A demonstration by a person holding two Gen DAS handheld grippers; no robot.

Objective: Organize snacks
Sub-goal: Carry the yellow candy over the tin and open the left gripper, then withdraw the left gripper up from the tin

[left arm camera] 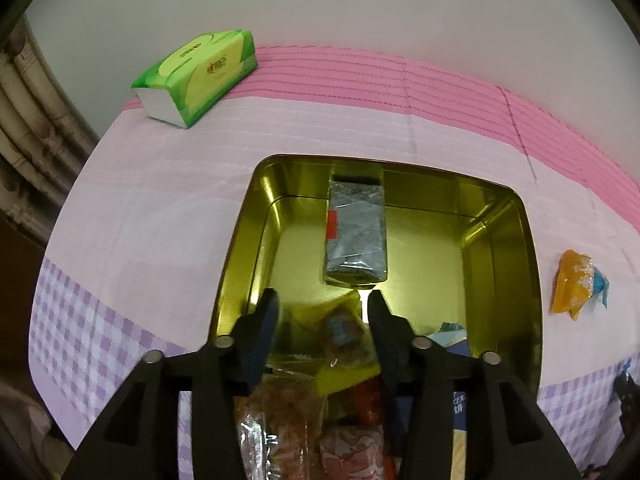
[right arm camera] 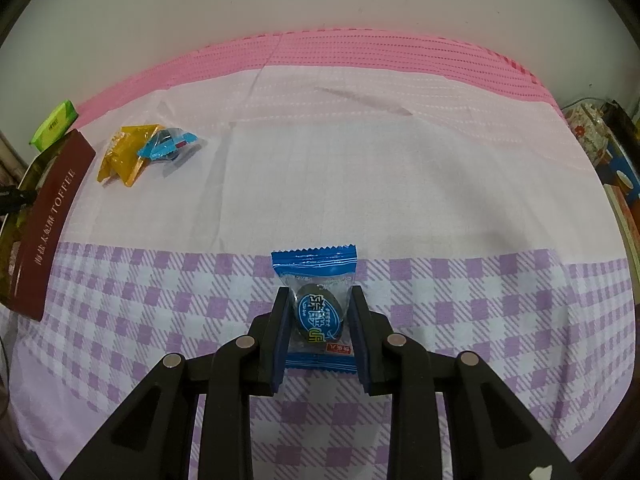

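Snacks go into the gold metal tin (left arm camera: 516,264).
Left gripper (left arm camera: 322,306) spread over tin; right gripper (right arm camera: 320,312) pinching blue wrapped candy (right arm camera: 316,280), next carry left.

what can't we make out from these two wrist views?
- Left wrist: the snacks at the near end of the gold tin are blurred and covered by the left gripper; no count possible.
- Left wrist: whether the yellow packet touches the pads is unclear.
- Right wrist: the tin's inside is hidden by its brown wall and the frame edge.
- Right wrist: the clutter at the right edge is cut off.
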